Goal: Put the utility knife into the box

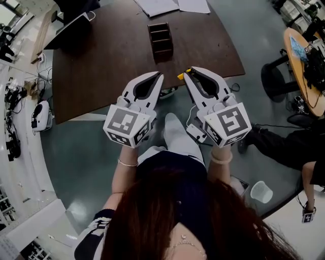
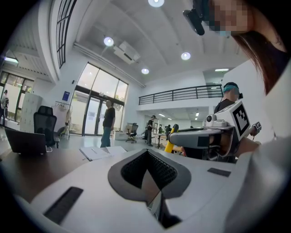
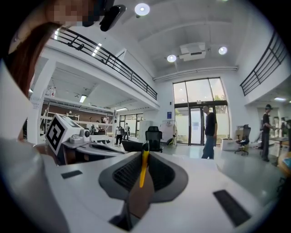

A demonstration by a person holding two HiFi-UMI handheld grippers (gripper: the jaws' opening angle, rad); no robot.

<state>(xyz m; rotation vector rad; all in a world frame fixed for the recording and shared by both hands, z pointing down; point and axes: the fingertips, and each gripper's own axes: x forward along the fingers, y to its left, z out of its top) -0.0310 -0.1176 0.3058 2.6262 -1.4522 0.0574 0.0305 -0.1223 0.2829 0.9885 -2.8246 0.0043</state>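
Observation:
The box (image 1: 160, 40) is a dark brown open organizer with compartments, standing on the brown table (image 1: 101, 66) beyond both grippers. My right gripper (image 1: 187, 75) is shut on the yellow utility knife (image 1: 181, 76), whose end pokes out at the jaw tips, near the table's front edge. In the right gripper view the knife (image 3: 143, 169) stands as a thin yellow strip between the closed jaws. My left gripper (image 1: 158, 77) hovers beside it, shut with nothing in it (image 2: 147, 153). Both are held level, short of the box.
Papers (image 1: 172, 6) lie at the table's far edge and a dark laptop (image 1: 71, 30) sits at its left corner. A plastic cup (image 1: 260, 191) stands on the floor at right, near a seated person's leg (image 1: 284, 147). Another table (image 1: 304, 66) is at far right.

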